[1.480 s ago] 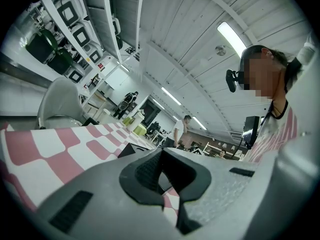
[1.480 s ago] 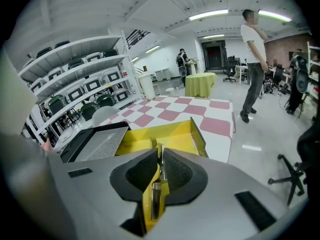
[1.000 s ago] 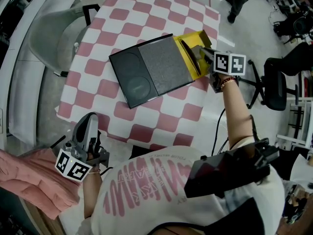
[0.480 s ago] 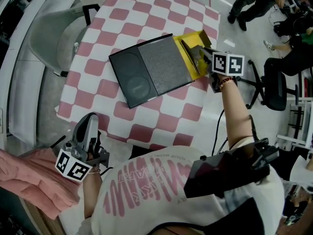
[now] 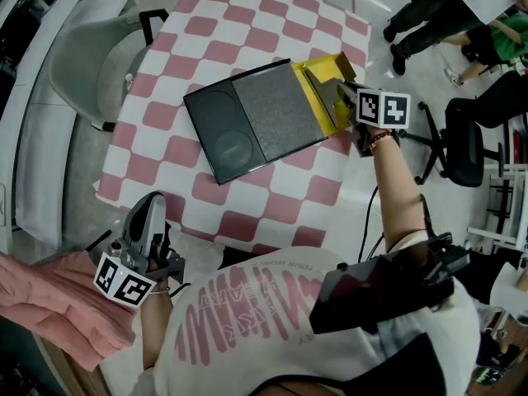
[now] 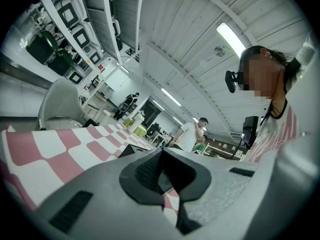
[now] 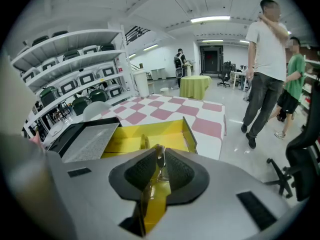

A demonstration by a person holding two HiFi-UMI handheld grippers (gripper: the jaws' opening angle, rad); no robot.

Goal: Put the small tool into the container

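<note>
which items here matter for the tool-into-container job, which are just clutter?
In the job: tool, right gripper shut on it, yellow container.
Lying about: black case, chair, pink cloth, left gripper, shut and off the table.

Slim metal tool [image 7: 160, 157] over yellow container [image 7: 131, 144]

Even bright light given by ceiling strips [image 6: 231, 35] above left tool [image 6: 161, 156]; edges bent by fisheye; tool bodies blurred.

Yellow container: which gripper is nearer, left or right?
Right. The right gripper hangs over the yellow container, holding the small tool; the left gripper sits off the near edge of the table.
</note>
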